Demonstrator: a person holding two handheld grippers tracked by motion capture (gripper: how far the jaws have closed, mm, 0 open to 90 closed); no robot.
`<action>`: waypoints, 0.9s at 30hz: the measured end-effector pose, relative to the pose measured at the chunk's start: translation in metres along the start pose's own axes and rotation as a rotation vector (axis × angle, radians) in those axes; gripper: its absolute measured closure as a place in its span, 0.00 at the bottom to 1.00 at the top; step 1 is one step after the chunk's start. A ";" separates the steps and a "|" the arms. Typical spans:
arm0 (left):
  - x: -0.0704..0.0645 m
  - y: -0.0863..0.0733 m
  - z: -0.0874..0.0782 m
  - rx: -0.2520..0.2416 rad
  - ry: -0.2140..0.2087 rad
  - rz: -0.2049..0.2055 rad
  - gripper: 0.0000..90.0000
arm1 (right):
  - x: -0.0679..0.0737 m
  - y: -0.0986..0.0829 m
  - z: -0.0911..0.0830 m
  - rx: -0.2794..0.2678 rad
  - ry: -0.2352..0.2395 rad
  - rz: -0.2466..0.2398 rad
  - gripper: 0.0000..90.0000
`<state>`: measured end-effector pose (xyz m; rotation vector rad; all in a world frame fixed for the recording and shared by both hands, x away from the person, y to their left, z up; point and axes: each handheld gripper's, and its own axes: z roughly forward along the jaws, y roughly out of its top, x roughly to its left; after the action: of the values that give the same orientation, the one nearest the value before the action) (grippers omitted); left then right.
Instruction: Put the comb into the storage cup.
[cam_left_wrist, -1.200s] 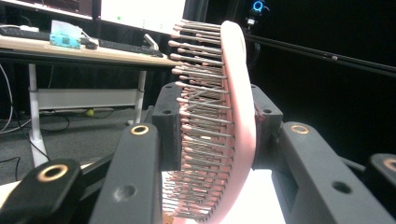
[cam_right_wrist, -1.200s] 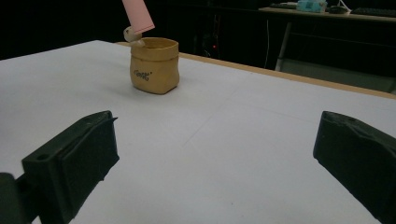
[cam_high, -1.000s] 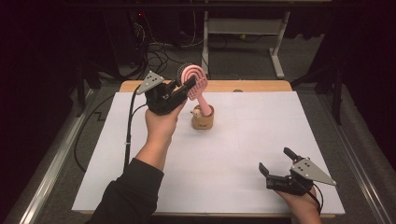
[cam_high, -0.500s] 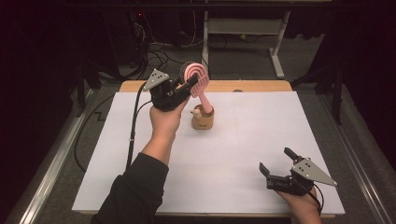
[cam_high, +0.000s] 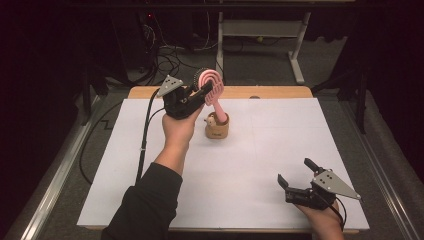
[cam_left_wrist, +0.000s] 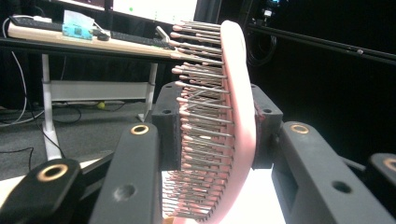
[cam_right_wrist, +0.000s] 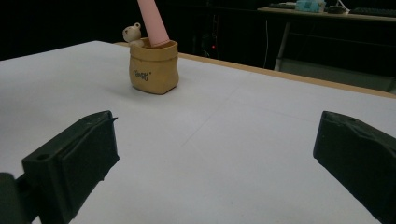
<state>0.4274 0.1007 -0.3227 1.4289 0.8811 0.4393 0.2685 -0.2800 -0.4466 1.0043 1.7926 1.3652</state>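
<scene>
A white sheet (cam_high: 260, 165) covers the table, with dark floor and cables beyond at twelve o'clock. My left gripper (cam_high: 192, 95) hangs above the sheet's far edge, its jaws pinching the head of the pink hairbrush (cam_high: 212, 87); the brush handle leans down into the tan pot (cam_high: 217, 127) at five o'clock from that gripper. My right gripper (cam_high: 300, 182) rests at the sheet's five o'clock corner, jaws spread wide.

Pink hairbrush (cam_high: 212, 86), grey bristles; tan pouch-shaped holder (cam_high: 217, 129), dark lettering; white table cover (cam_high: 250, 165); black grippers.
</scene>
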 end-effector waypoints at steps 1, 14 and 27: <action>0.000 0.000 0.000 0.000 0.000 0.000 0.70 | 0.000 0.000 0.000 0.000 0.000 0.000 0.00; 0.007 -0.011 0.004 0.015 0.009 -0.020 0.70 | 0.000 0.000 -0.001 -0.002 0.001 0.003 0.00; 0.014 -0.021 0.008 0.035 0.016 -0.037 0.70 | 0.000 -0.001 0.000 -0.001 0.001 0.007 0.00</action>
<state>0.4368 0.1024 -0.3475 1.4404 0.9311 0.4094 0.2684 -0.2805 -0.4472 1.0104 1.7904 1.3704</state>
